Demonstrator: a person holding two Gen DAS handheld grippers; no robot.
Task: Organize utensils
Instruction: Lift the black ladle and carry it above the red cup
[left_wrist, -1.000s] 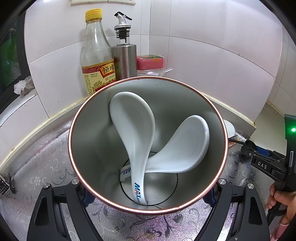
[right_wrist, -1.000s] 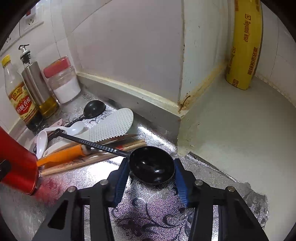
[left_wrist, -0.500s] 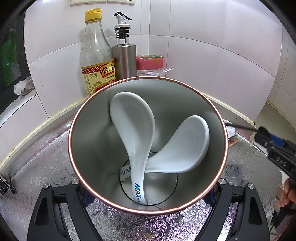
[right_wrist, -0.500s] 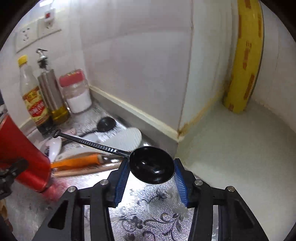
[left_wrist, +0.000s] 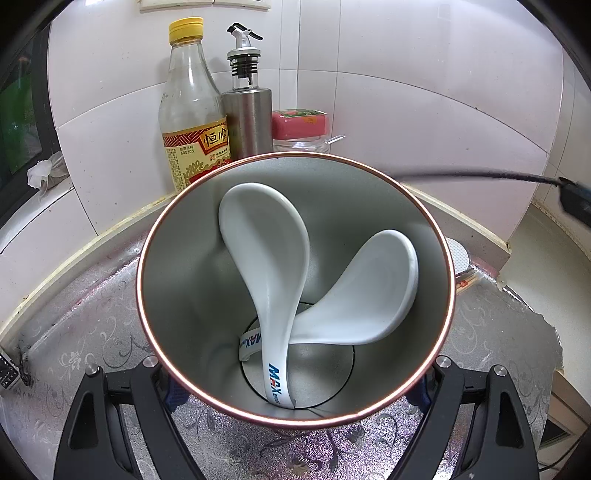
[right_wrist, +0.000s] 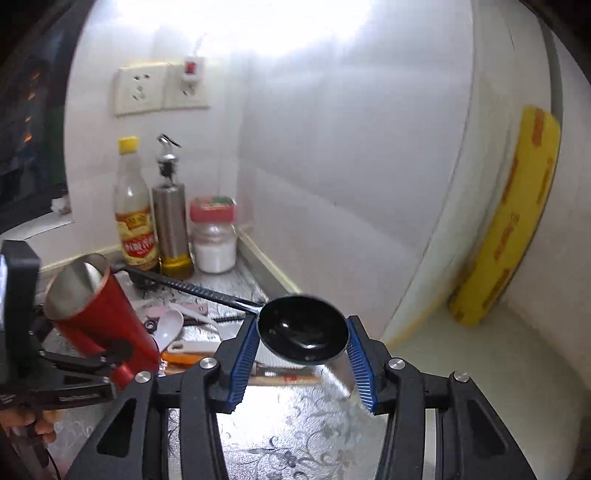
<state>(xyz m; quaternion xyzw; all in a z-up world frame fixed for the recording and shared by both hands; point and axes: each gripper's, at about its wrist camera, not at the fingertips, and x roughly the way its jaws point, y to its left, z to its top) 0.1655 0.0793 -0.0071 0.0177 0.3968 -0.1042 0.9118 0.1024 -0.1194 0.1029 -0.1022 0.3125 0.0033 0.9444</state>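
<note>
My left gripper (left_wrist: 295, 380) is shut on a red metal cup (left_wrist: 177, 258), tilted with its mouth toward the camera. Two white ceramic spoons (left_wrist: 266, 240) (left_wrist: 373, 295) lie crossed inside it. My right gripper (right_wrist: 303, 343) is shut on the bowl of a black long-handled spoon (right_wrist: 303, 330), held off the counter. Its handle (right_wrist: 192, 290) points left, and the tip sits close to the rim of the red cup (right_wrist: 99, 317). In the left wrist view the black handle (left_wrist: 480, 173) crosses above the cup's far right rim.
On the foil-covered counter (right_wrist: 295, 424) lie a white spoon (right_wrist: 170, 325), an orange-handled knife (right_wrist: 184, 357), chopsticks (right_wrist: 288, 378) and a white paddle (right_wrist: 192, 345). A vinegar bottle (right_wrist: 135, 214), a steel oil bottle (right_wrist: 171, 221) and a red-lidded jar (right_wrist: 214, 236) stand at the wall. A yellow roll (right_wrist: 509, 229) leans at right.
My right gripper has lifted the black spoon off the counter and rolled, bringing its handle up toward the cup's mouth. The left gripper and cup have stayed still.
</note>
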